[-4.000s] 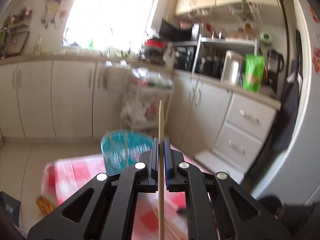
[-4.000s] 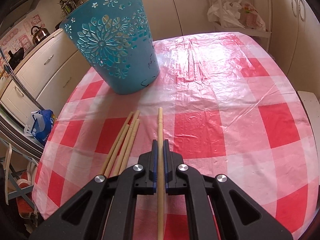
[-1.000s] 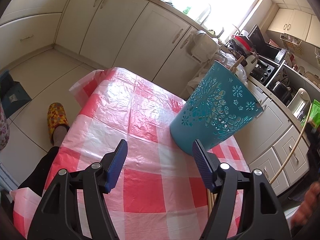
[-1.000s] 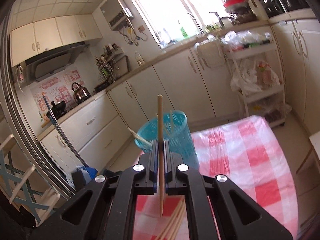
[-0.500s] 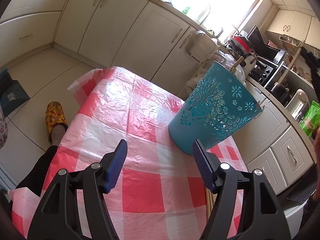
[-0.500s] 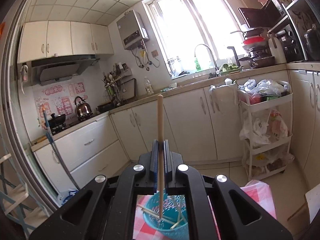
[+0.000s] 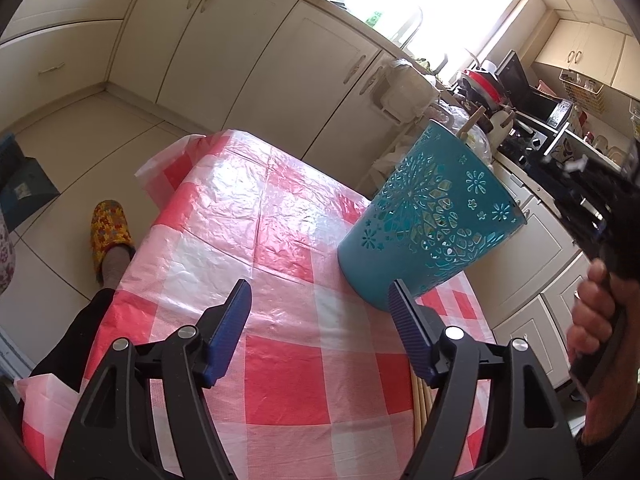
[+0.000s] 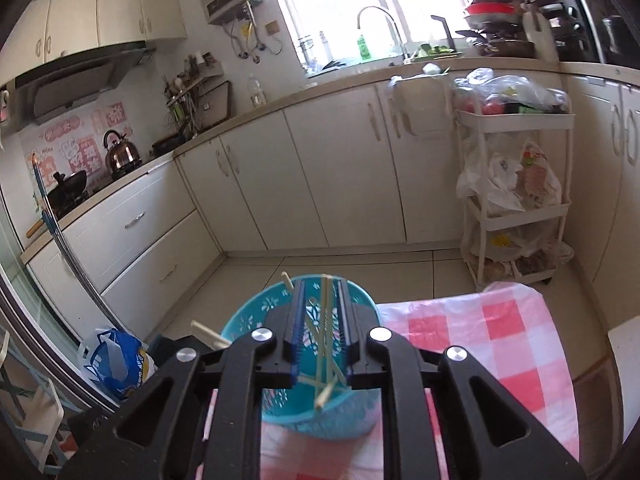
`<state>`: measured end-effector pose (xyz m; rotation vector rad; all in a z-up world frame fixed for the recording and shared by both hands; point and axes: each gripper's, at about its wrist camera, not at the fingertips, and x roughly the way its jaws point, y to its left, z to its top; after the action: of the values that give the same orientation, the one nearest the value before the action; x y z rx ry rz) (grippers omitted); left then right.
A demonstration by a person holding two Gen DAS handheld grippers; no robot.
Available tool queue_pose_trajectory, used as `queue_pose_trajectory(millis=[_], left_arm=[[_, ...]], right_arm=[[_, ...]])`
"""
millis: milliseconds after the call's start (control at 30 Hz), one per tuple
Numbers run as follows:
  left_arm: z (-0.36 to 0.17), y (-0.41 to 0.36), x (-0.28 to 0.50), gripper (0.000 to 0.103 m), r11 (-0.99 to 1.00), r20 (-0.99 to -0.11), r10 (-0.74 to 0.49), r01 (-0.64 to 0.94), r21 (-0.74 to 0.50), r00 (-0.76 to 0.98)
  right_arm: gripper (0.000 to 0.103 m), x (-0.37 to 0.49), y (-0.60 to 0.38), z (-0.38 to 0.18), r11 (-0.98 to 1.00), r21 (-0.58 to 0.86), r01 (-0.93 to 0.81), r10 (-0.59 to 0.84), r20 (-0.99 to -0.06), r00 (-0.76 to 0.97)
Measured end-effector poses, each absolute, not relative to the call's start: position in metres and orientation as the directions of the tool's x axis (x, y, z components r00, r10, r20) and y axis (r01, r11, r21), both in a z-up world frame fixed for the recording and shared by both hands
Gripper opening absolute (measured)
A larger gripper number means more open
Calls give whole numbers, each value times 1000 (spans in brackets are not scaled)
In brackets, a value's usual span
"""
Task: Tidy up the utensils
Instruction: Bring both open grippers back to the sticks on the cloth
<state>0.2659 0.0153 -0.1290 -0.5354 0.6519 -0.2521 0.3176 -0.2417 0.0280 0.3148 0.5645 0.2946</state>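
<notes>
Wall stickers (image 8: 84,148): pink, with characters I cannot make out.
Other labels: I can read none in either view.

kettle (image 8: 119,151), white trolley (image 8: 516,196), yellow slipper (image 7: 110,230), blue bag (image 8: 116,362)

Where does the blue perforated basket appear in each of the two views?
Left wrist: blue basket right of centre, standing on the checked tablecloth.
Right wrist: basket at bottom centre, seen from above, chopsticks inside.
Shared landmark: white trolley.
</notes>
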Motion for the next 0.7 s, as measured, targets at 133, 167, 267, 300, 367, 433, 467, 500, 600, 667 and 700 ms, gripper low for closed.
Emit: queue_pose_trajectory(millis=[133, 167, 267, 300, 367, 433, 467, 500, 600, 667, 700], left_arm=[[-129, 16, 266, 68, 840, -514, -375, 48, -540, 772], [-129, 15, 266, 69, 841, -517, -372, 45, -539, 771], [-129, 15, 267, 70, 847, -527, -361, 33, -531, 770], [-129, 15, 267, 71, 849, -529, -357, 31, -528, 770], [-129, 14, 268, 72, 854, -535, -348, 25, -519, 770], [-128, 13, 268, 73, 861, -543, -336, 17, -509, 769], [-128, 12, 269, 74, 864, -548, -330, 12, -503, 769], [-128, 11, 269, 75, 867, -553, -324, 7, -498, 768], [-127, 8, 269, 78, 879, -567, -304, -4, -477, 766], [-126, 6, 270, 79, 885, -573, -296, -7, -466, 764], [-126, 5, 270, 79, 886, -576, -293, -9, -463, 764]], right_arm=[[28, 277, -247, 4, 920, 356, -162, 337, -513, 789], [28, 267, -247, -6, 925, 347, -153, 329, -537, 777], [28, 244, -246, -34, 934, 334, -128, 316, -601, 735], [30, 236, -246, -46, 935, 334, -116, 311, -623, 718], [31, 223, -246, -65, 941, 326, -95, 296, -653, 697], [31, 213, -245, -83, 946, 315, -75, 280, -682, 676], [31, 210, -245, -92, 946, 318, -64, 279, -695, 663], [31, 209, -244, -98, 946, 319, -56, 276, -705, 654], [31, 205, -241, -108, 954, 296, -52, 259, -721, 643], [31, 204, -238, -111, 958, 278, -62, 252, -723, 643], [31, 203, -236, -113, 961, 268, -69, 248, -726, 642]])
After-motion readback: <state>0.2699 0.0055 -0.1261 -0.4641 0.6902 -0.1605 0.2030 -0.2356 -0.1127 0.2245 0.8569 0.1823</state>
